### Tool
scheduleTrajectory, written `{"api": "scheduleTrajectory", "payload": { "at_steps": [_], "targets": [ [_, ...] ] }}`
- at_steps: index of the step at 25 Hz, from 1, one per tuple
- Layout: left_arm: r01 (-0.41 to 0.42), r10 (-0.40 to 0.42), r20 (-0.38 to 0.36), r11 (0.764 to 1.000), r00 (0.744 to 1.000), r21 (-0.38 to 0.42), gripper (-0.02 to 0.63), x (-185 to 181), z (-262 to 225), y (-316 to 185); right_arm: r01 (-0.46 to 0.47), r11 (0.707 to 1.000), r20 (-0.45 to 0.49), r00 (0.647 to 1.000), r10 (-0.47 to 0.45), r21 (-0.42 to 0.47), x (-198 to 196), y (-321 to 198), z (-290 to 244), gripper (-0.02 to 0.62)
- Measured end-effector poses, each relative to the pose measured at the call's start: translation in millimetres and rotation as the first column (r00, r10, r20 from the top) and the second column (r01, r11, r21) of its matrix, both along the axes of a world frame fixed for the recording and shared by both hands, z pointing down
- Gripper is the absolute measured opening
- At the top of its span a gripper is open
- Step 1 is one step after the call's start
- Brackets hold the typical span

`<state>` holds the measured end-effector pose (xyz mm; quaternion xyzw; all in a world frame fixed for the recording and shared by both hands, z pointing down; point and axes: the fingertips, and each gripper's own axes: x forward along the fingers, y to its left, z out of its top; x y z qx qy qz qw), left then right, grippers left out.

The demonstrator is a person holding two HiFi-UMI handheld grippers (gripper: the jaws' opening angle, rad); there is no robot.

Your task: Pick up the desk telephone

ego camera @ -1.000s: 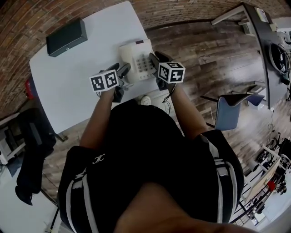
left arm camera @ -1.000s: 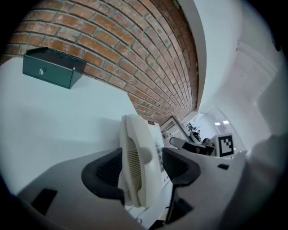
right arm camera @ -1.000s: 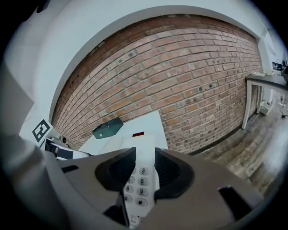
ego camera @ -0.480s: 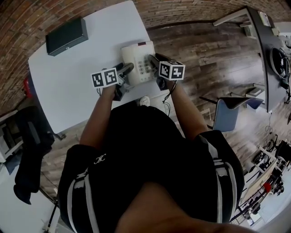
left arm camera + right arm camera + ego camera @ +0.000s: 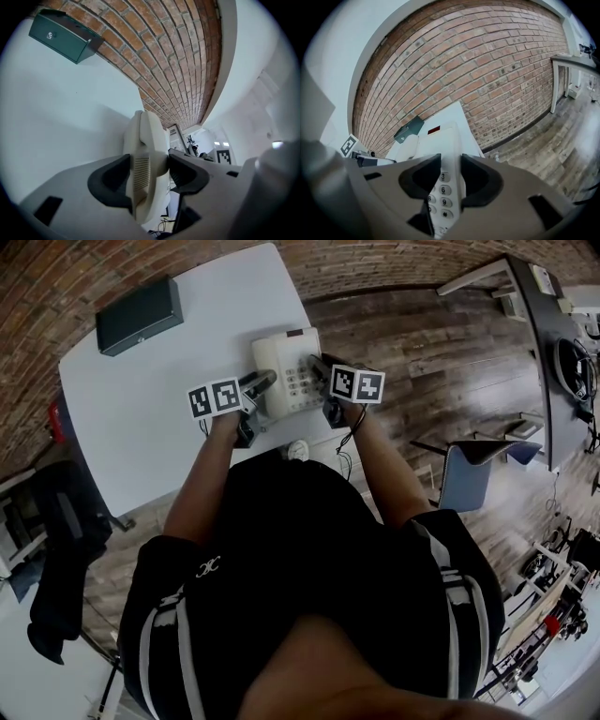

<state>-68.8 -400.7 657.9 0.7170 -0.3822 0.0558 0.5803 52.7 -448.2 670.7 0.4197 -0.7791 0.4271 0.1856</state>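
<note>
Cream telephone, one; left tongs clamp handset; right tongs just closed onto base.

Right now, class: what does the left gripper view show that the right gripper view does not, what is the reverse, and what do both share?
Only the left gripper view shows the left gripper with its jaws pressed on the slotted end of the handset.

Only the right gripper view shows the right gripper, whose jaws have just been closing, gripping the desk telephone at its keypad. It also shows the red display and the wooden floor.

Both show the dark green box, the white table and the brick wall.
</note>
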Motion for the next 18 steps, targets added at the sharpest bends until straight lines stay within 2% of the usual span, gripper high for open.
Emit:
{"api": "scheduleTrajectory", "payload": {
  "at_steps": [7,12,18],
  "targets": [
    [-0.025,0.024,0.025,0.999,0.999,0.043,0.258,-2,-22,8,0.025,0.998,-0.034,0.999,-0.023,0.060,-4,10,-20,0.126],
    [-0.048,0.035,0.086,0.987,0.996,0.156,0.255,-5,-56,9,0.026,0.987,-0.005,1.000,-0.026,0.157,-9,9,-54,0.126],
    [-0.067,0.023,0.146,0.951,0.989,0.303,0.252,-9,-111,5,0.012,0.955,0.031,0.999,-0.022,0.296,-12,4,-109,0.126]
  ]
}}
